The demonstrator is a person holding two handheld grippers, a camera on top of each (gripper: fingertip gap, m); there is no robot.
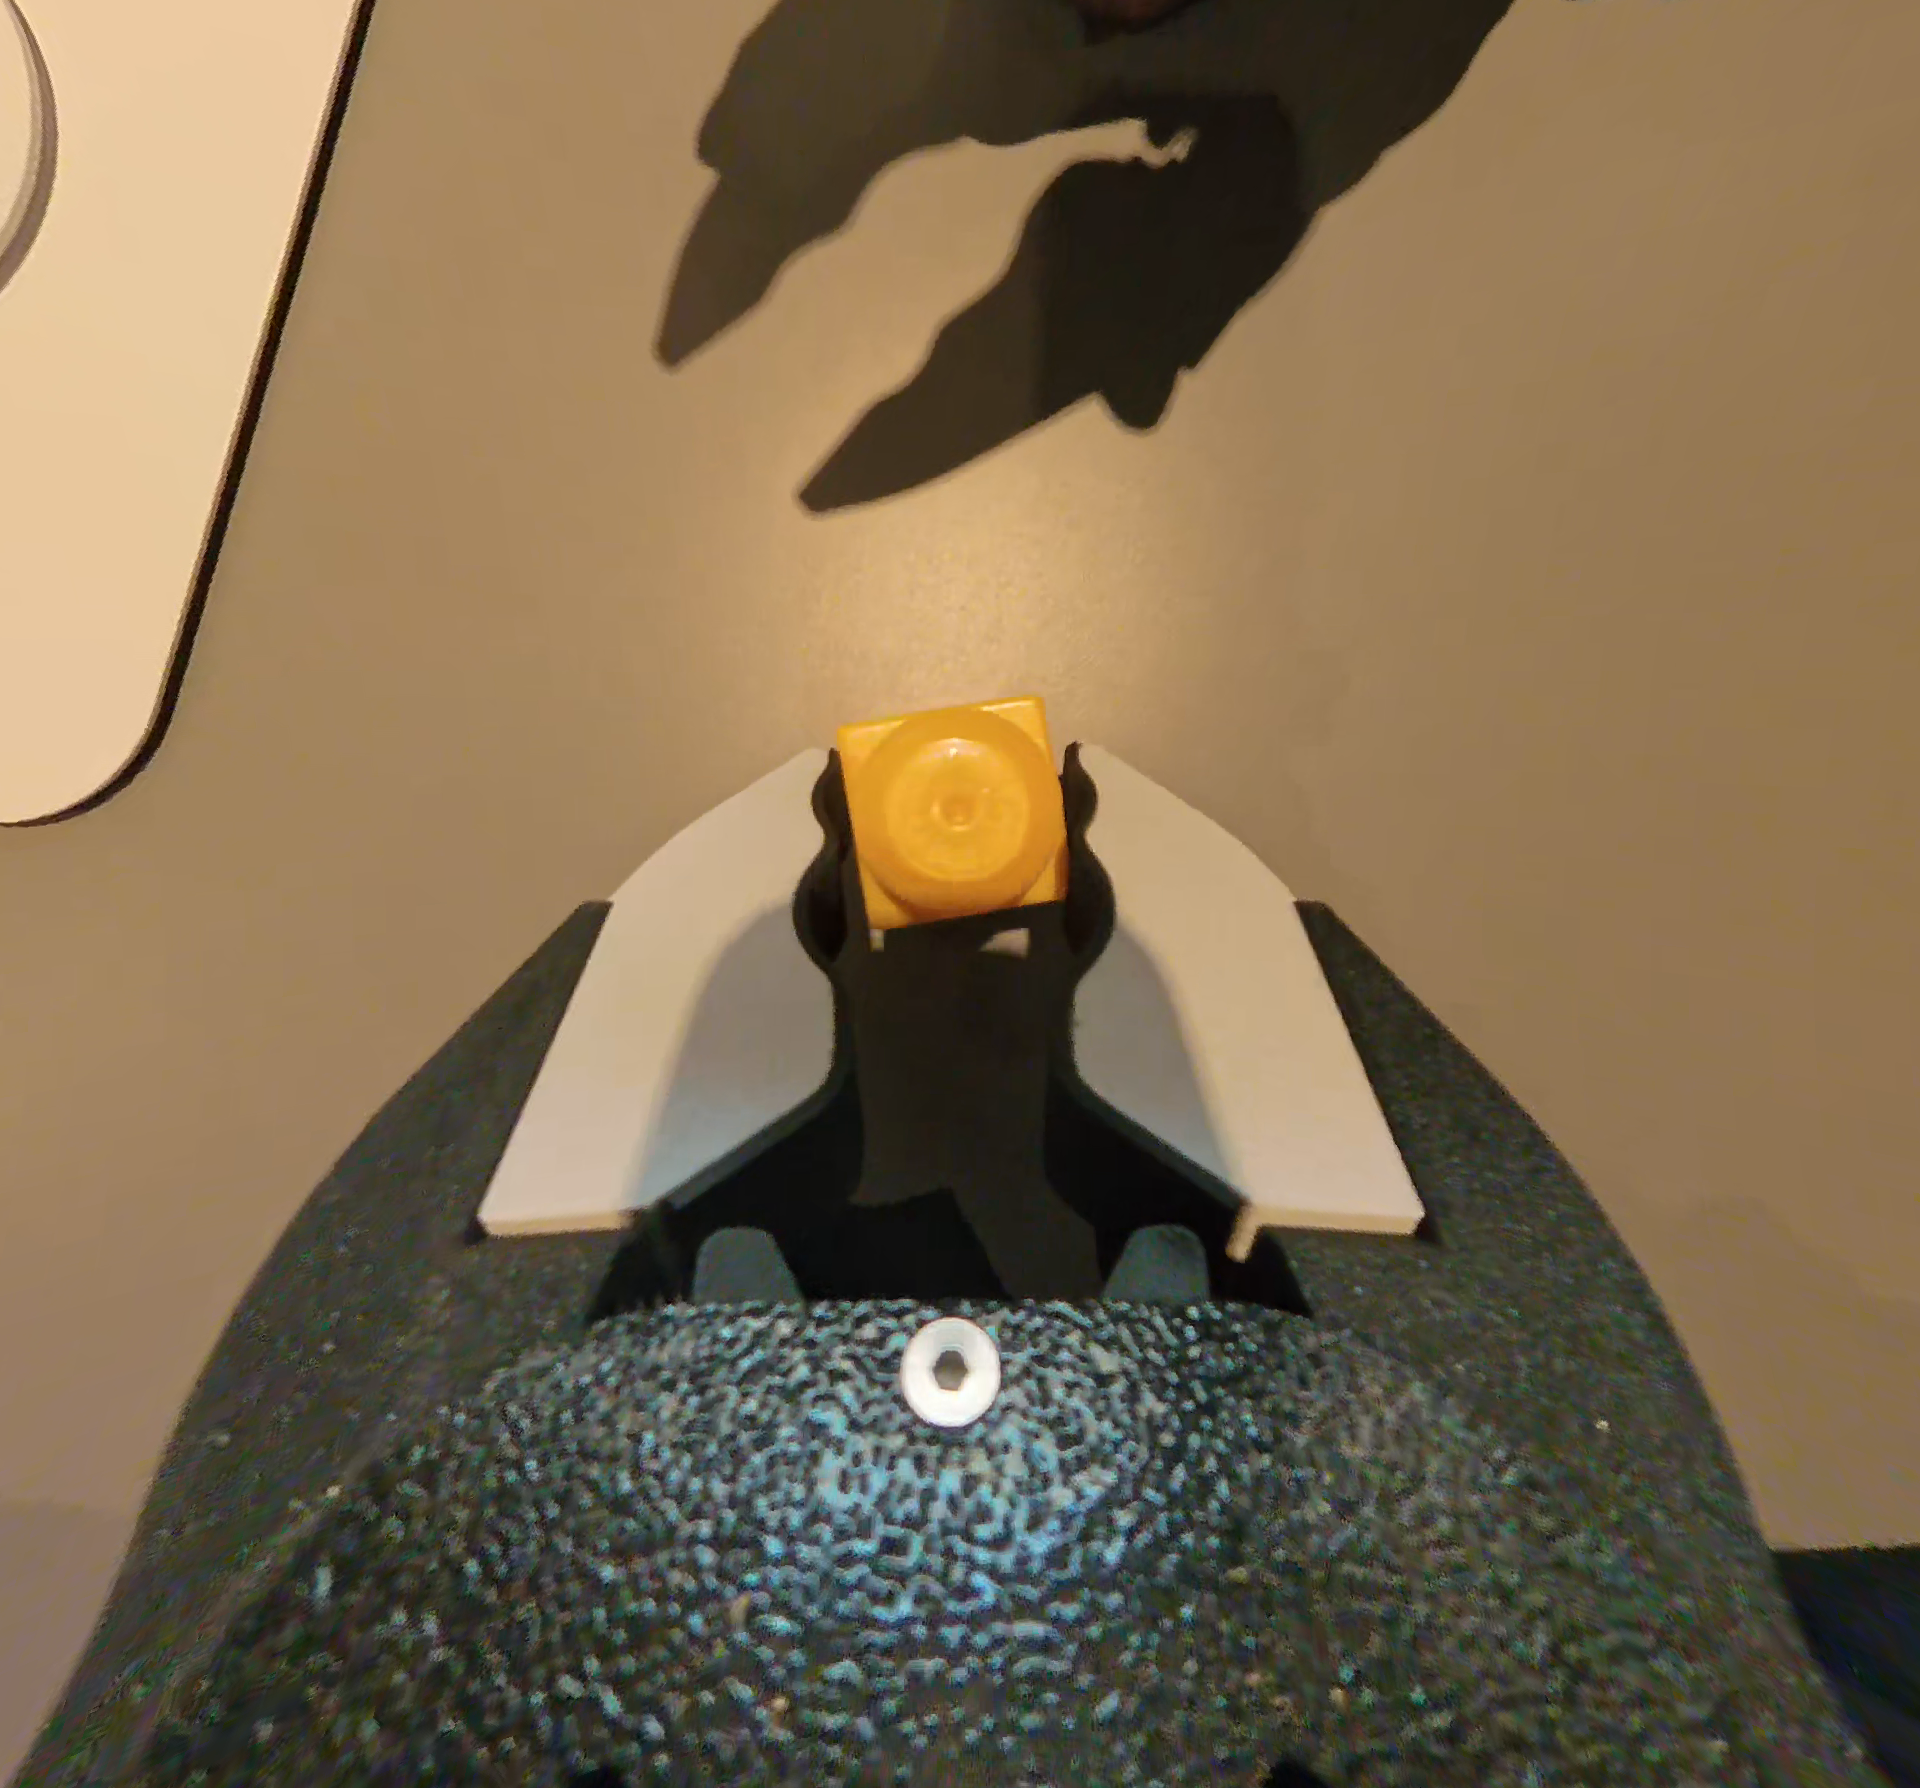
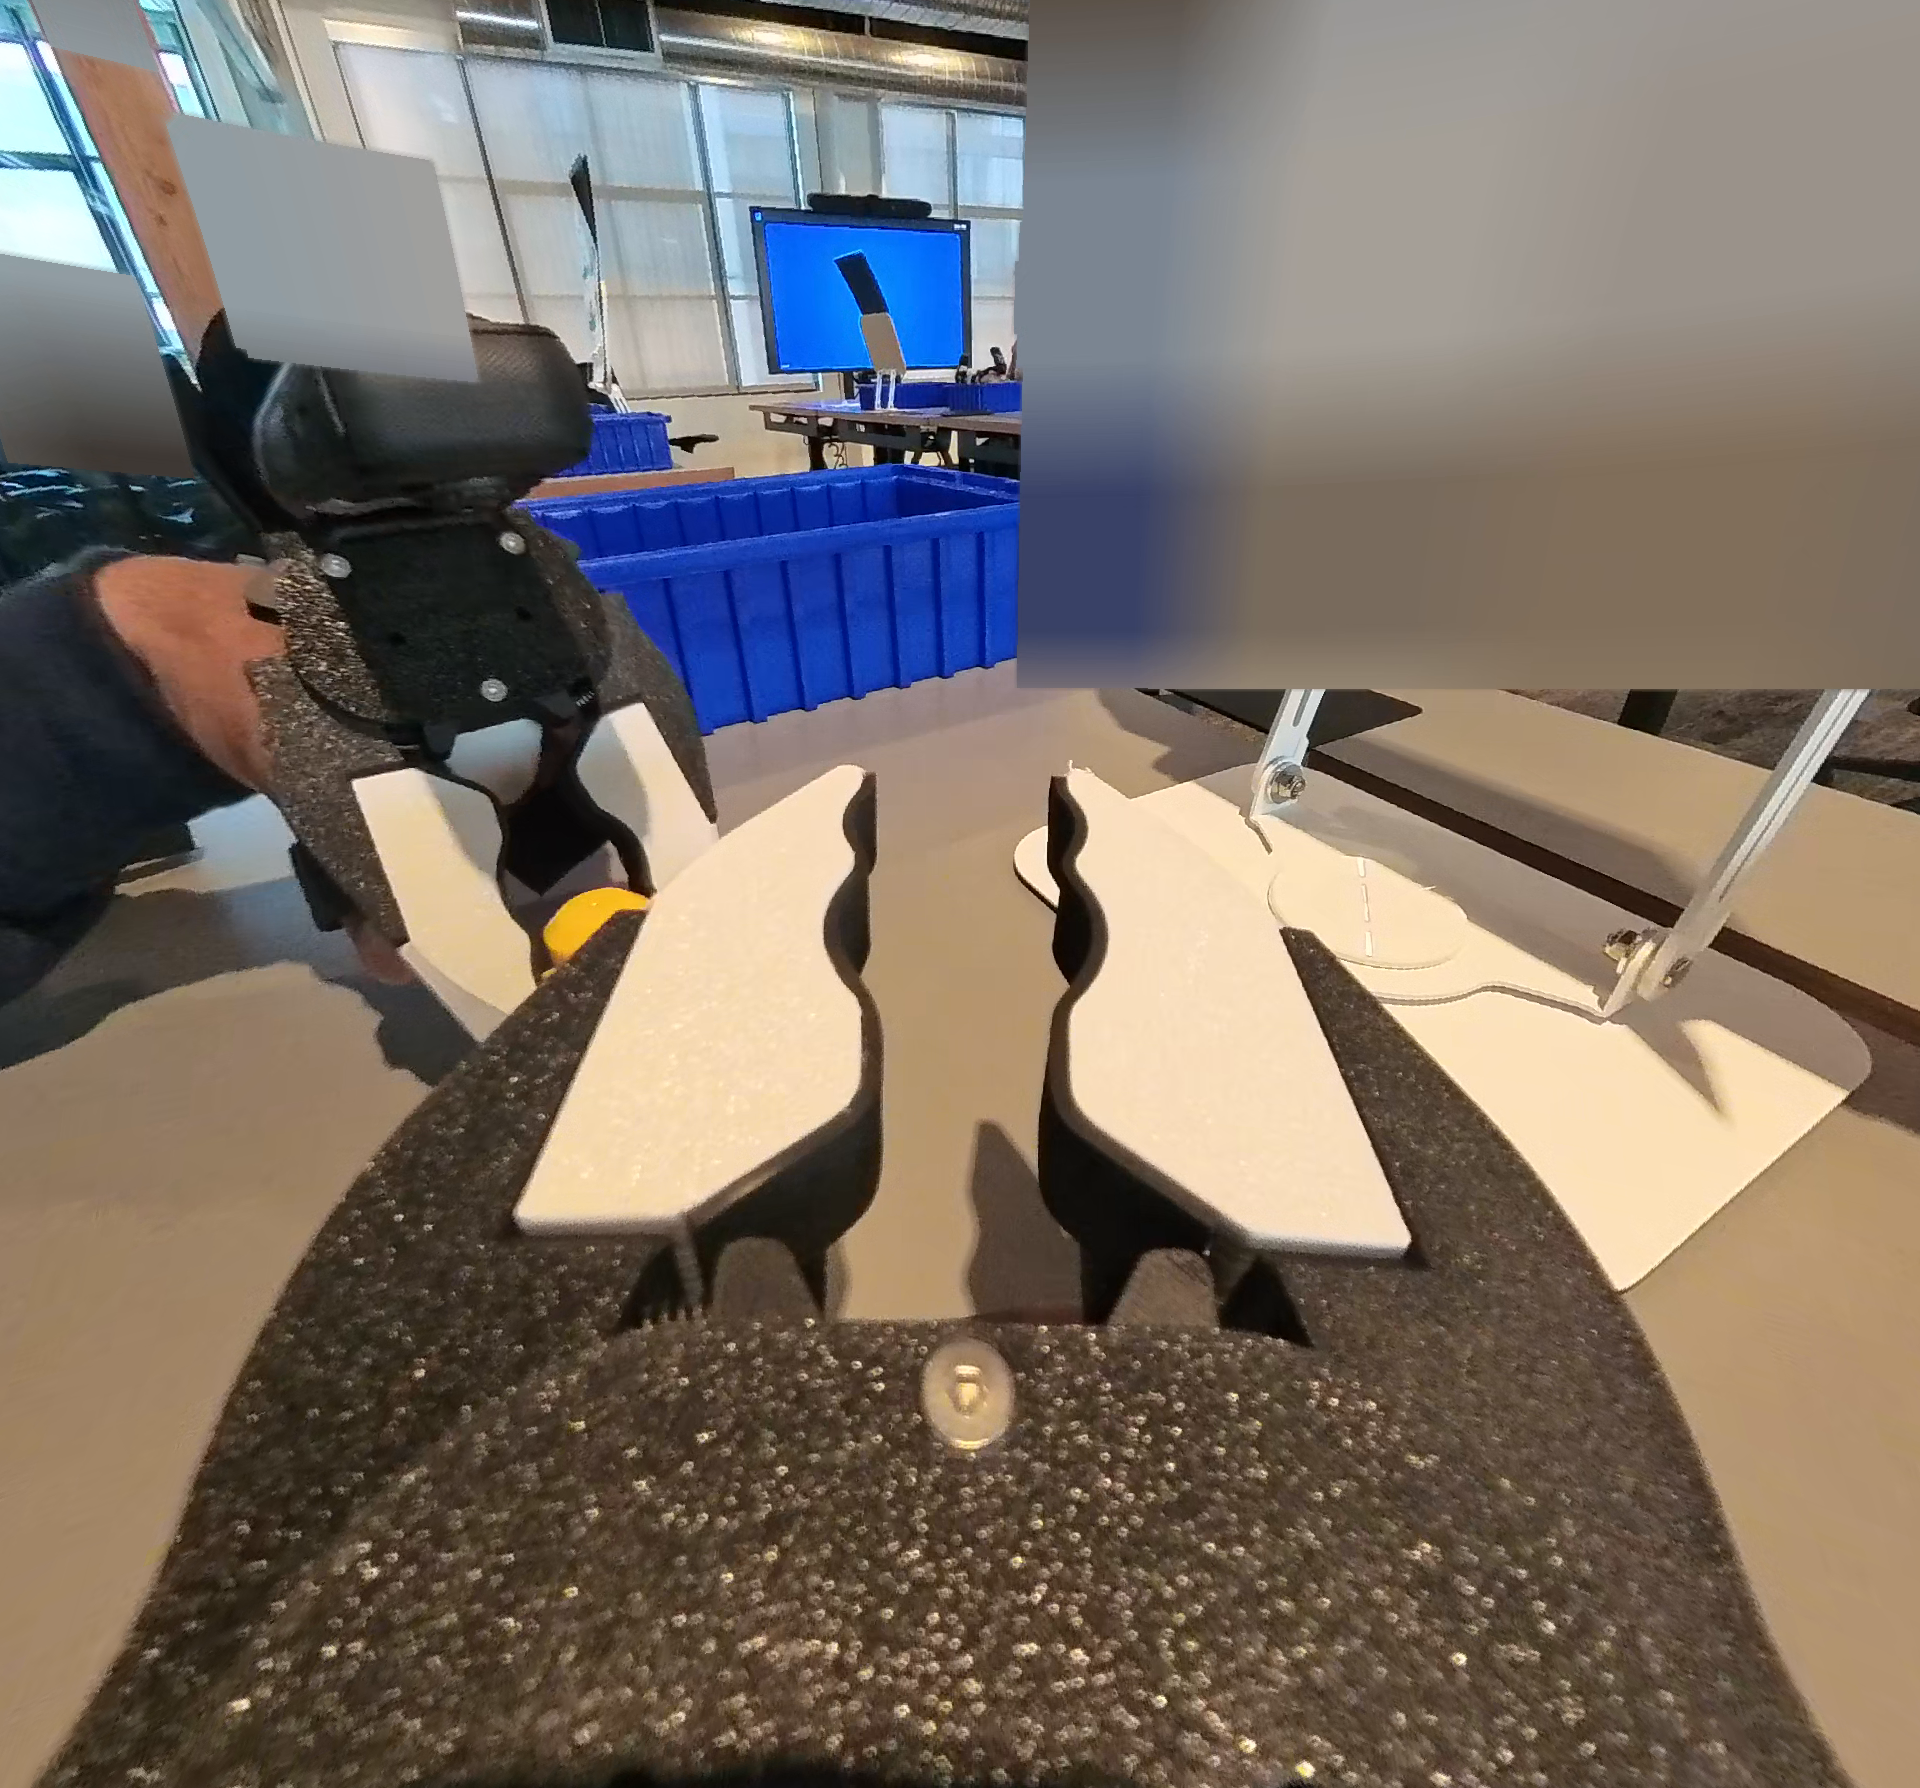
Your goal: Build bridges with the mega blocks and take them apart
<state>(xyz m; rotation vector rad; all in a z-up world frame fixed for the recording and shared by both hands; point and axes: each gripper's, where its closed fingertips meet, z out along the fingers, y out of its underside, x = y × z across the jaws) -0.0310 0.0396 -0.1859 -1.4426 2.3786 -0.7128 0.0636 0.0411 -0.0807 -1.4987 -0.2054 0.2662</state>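
Observation:
My left gripper (image 1: pixel 951 803) is shut on a small yellow single-stud block (image 1: pixel 951 819), held above the tan table with its stud facing the camera. In the right wrist view the left gripper (image 2: pixel 582 917) shows at the left, held by a hand, pointing down with the yellow block (image 2: pixel 587 917) partly hidden behind my right finger. My right gripper (image 2: pixel 961 803) is open and empty, held low over the table, just right of the left gripper. No other blocks are in view.
A white base plate (image 2: pixel 1558 1115) with a metal stand (image 2: pixel 1714 855) sits on the table to the right; its rounded corner shows in the left wrist view (image 1: pixel 135 388). Blue bins (image 2: pixel 831 575) stand beyond the far table edge. The right gripper's shadow (image 1: pixel 1039 263) falls on the table.

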